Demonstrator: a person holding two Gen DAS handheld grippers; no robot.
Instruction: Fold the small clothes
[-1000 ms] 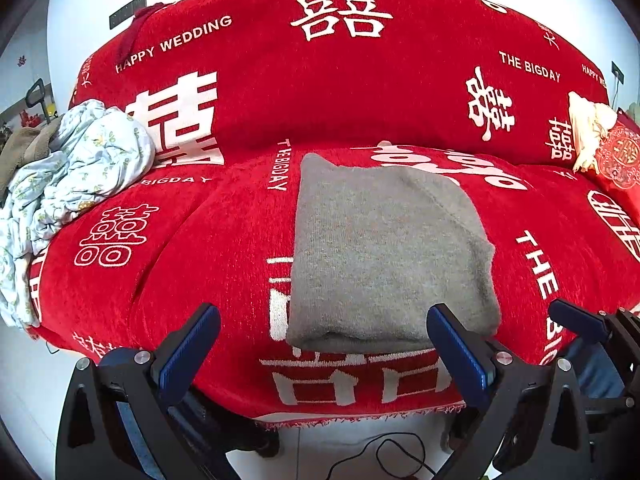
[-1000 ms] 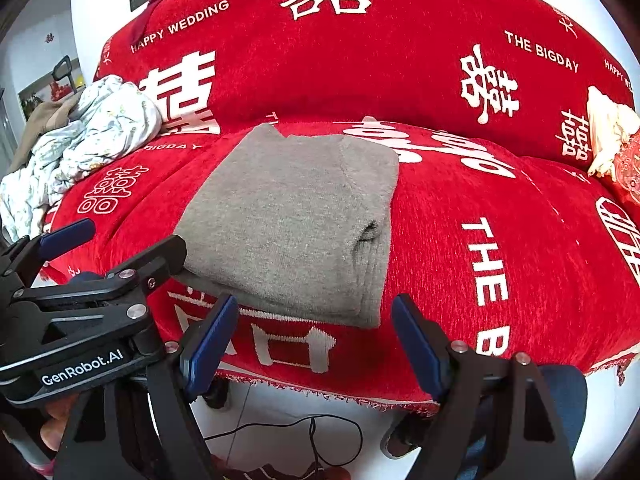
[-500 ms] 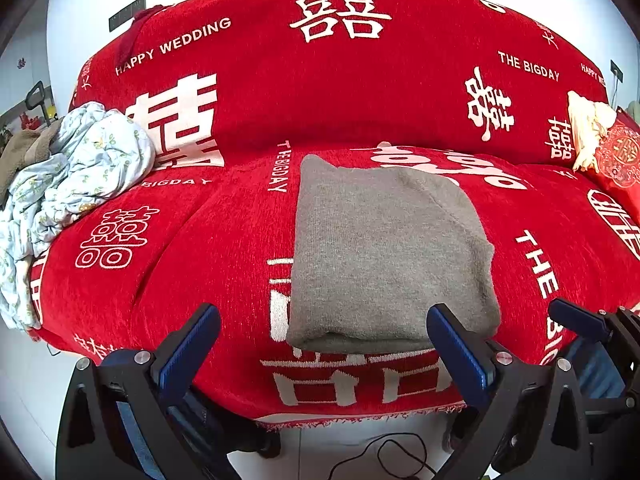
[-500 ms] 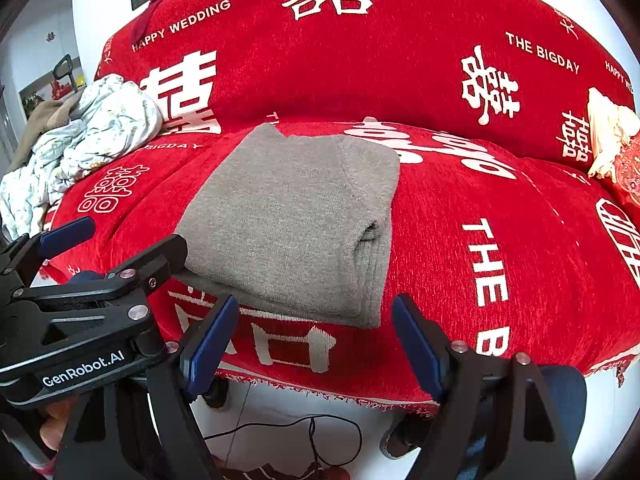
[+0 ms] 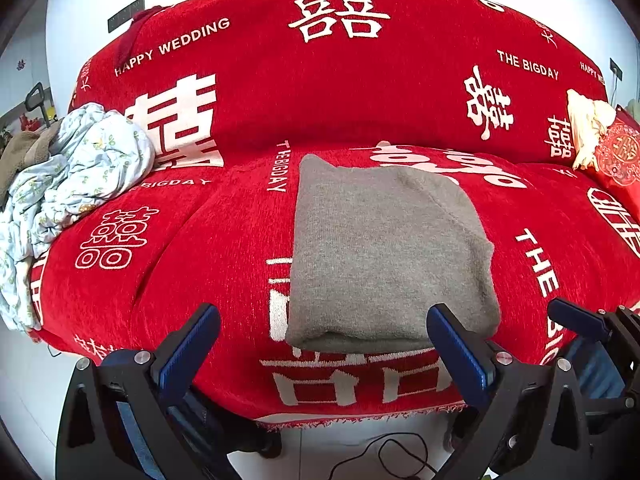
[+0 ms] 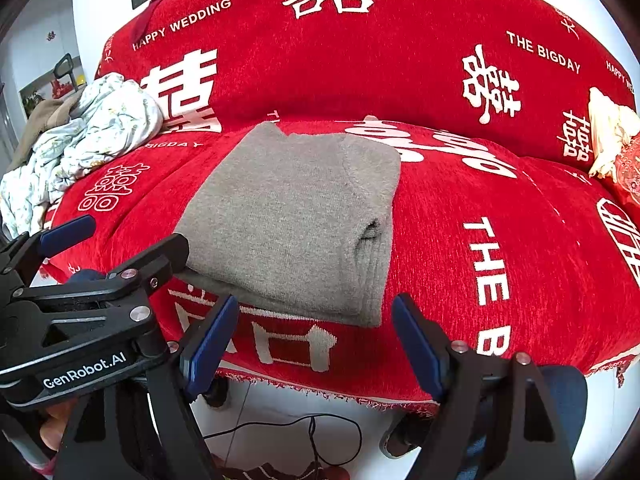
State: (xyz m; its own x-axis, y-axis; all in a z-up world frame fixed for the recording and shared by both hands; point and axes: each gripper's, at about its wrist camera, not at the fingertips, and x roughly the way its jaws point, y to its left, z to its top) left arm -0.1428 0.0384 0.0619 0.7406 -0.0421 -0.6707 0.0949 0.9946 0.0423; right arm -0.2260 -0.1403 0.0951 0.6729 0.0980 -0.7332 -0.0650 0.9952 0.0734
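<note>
At the far left of the seat a crumpled pale blue floral bundle is heaped against the backrest, with a brown cloth tucked behind it. It lies well apart from my work.

My left gripper hangs off the front edge of the red sofa cover, tilted downward toward the seat. Its blue-padded fingers stand wide apart with nothing between them, and the pads touch no cloth. In the right wrist view I see this same tool from the side, low at the left, its black frame lettered GenRobot.AI.

The folded grey sweater lies flat on the middle of the seat cushion, near the front edge, a neat squarish stack with its folded layers showing along the right side. It sits on top of the white printed characters, just beyond both pairs of fingers.

My right gripper hovers beside the left one, also angled down at the seat's front edge. Its jaws are spread wide and empty, the sweater's near right corner showing in the gap beyond them, untouched. Below it a thin black cable loops on the white floor.

At the far right a cream tasselled cloth and a red embroidered cushion lean against the backrest.
</note>
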